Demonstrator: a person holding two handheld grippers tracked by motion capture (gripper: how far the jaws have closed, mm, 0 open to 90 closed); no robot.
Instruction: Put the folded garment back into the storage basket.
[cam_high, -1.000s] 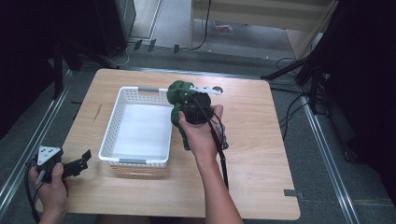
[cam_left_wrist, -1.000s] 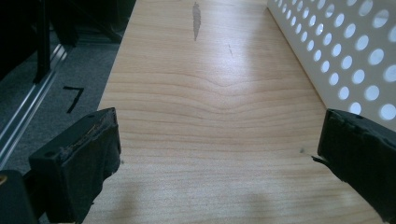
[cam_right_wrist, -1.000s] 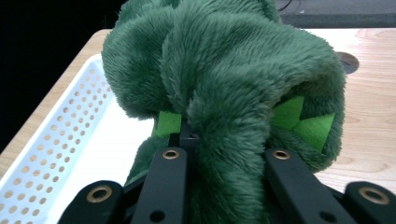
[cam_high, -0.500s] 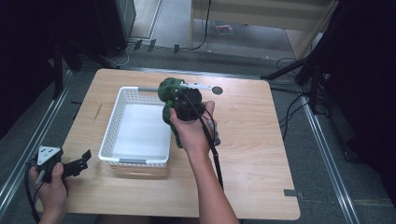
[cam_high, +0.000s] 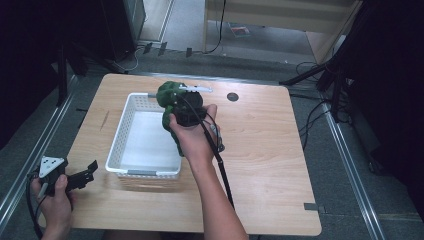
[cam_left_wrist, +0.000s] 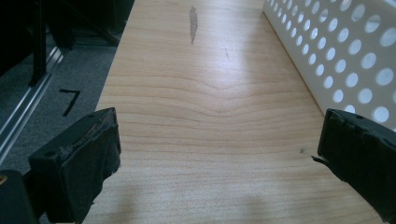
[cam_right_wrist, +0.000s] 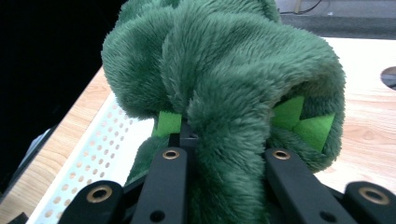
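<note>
A fluffy dark green plush toy (cam_high: 167, 95) with bright green felt patches hangs above the far right rim of the white perforated basket (cam_high: 125, 117). My right gripper (cam_high: 176, 107) is shut on it. In the right gripper view the fur (cam_right_wrist: 224, 70) bulges between and over both black jaws of that gripper (cam_right_wrist: 226, 140), with the basket rim (cam_right_wrist: 93, 149) below at the left. My left gripper (cam_high: 91, 169) rests low at the table's near left corner, open and holding nothing. In its own view its jaws (cam_left_wrist: 219, 158) stand wide apart over bare wood, beside the basket wall (cam_left_wrist: 336, 51).
The basket's white floor (cam_high: 145, 140) holds nothing. The wooden table (cam_high: 265, 150) has a round dark hole (cam_high: 232, 96) near its far edge. A cable (cam_high: 220, 165) trails along the right forearm. Dark floor and metal rails surround the table.
The right hand has carried the plush toy leftward, from beside the basket's far right corner to over its right rim. The left hand has stayed put.
</note>
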